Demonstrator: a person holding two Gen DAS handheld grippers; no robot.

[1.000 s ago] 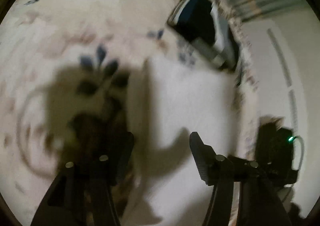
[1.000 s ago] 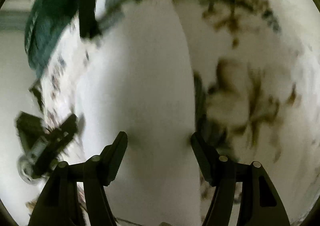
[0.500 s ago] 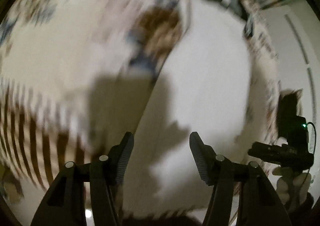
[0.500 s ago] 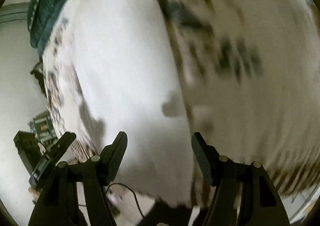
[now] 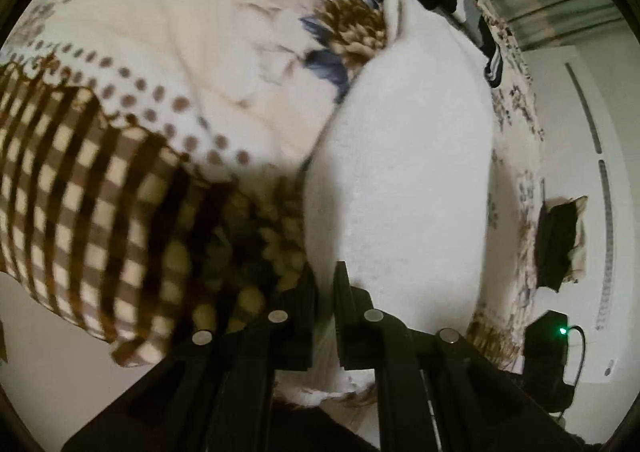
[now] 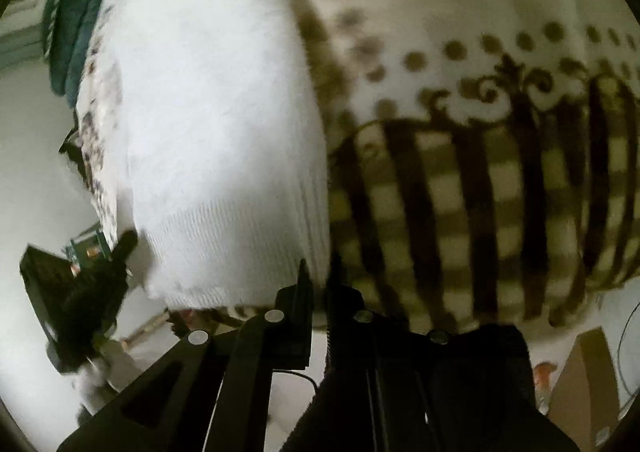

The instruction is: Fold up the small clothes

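Note:
A white knitted garment (image 5: pixel 400 172) lies stretched out along a bed covered with a floral and checked blanket (image 5: pixel 120 132). My left gripper (image 5: pixel 326 292) is shut on the near left corner of the garment's hem. In the right wrist view the same white garment (image 6: pixel 208 112) shows its ribbed hem near the bed's edge. My right gripper (image 6: pixel 318 284) is shut on the hem's right corner. The other gripper (image 6: pixel 92 284) shows blurred at the lower left.
Dark clothes (image 5: pixel 452 0) lie at the far end of the bed. A dark green garment (image 6: pixel 72 32) lies beyond the white one. A black device with a green light (image 5: pixel 548 348) and a dark bag (image 5: pixel 556 240) stand on the floor at the right. A cardboard box (image 6: pixel 580 384) is at the lower right.
Both grippers have moved back to the near hem of the white garment and have closed on its two corners. One second ago both were open above the garment.

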